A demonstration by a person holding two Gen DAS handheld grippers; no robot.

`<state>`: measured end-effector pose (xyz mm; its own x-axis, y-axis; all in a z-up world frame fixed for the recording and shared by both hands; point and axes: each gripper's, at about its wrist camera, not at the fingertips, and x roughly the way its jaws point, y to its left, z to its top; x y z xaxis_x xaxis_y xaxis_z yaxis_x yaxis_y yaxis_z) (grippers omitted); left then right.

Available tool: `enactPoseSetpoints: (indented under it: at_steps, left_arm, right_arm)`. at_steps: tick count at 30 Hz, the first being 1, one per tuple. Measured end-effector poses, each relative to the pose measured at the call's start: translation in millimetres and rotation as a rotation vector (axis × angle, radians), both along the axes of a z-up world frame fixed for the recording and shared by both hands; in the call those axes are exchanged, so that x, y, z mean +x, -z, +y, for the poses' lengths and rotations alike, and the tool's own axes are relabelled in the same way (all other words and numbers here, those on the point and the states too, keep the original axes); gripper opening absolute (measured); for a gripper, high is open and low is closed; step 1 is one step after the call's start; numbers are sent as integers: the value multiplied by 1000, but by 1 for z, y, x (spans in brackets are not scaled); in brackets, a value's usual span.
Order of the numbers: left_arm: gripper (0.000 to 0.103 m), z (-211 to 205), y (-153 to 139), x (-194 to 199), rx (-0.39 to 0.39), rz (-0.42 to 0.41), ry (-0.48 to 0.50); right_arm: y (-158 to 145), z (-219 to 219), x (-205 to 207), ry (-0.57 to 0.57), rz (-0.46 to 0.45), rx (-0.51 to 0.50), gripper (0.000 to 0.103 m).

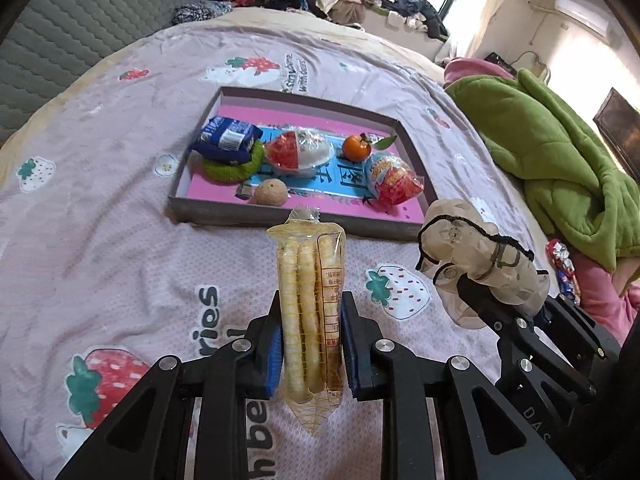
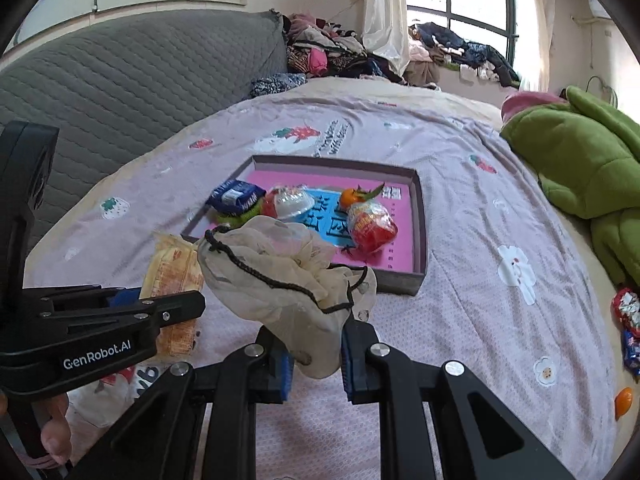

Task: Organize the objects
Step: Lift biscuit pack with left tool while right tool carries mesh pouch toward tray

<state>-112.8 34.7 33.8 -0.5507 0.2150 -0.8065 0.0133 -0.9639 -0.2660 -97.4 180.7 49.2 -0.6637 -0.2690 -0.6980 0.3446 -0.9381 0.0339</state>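
**Left wrist view: two items in hand, tray half filled**

My left gripper (image 1: 310, 344) has its jaws clamped on a clear packet of yellow snack sticks (image 1: 310, 312), held upright at lower centre. My right gripper (image 2: 316, 354) pinches a crumpled sheer drawstring pouch (image 2: 280, 276), jaws nearly closed on the fabric.

Already in the shallow tray (image 1: 300, 222), mid-frame: a blue packet (image 1: 226, 138) on a green pad (image 1: 236, 166), two red-and-white wrapped snacks, a tangerine (image 1: 356, 148) and a brown ball (image 1: 272, 193). I judge both held items go there next. Loose wrapped sweets (image 2: 628, 312) lie at the right edge.

Everything rests on a bed with a strawberry-print sheet (image 1: 120, 220); a green blanket (image 1: 560, 152) is at the right, and piled clothes sit by the window.
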Motion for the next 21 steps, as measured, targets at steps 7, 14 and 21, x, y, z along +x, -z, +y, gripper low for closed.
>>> enactPoseSetpoints:
  at_steps: [7, 14, 21]
  left_arm:
    - [25, -7, -17, 13, -10, 33, 3]
    - [25, -13, -35, 26, -43, 80, 12]
    - [25, -17, -58, 31, -61, 131, 18]
  right_arm:
    - [-19, -10, 13, 7, 28, -8, 19]
    - [-38, -17, 24, 13, 65, -1, 19]
    - [-55, -23, 31, 10, 93, 0, 19]
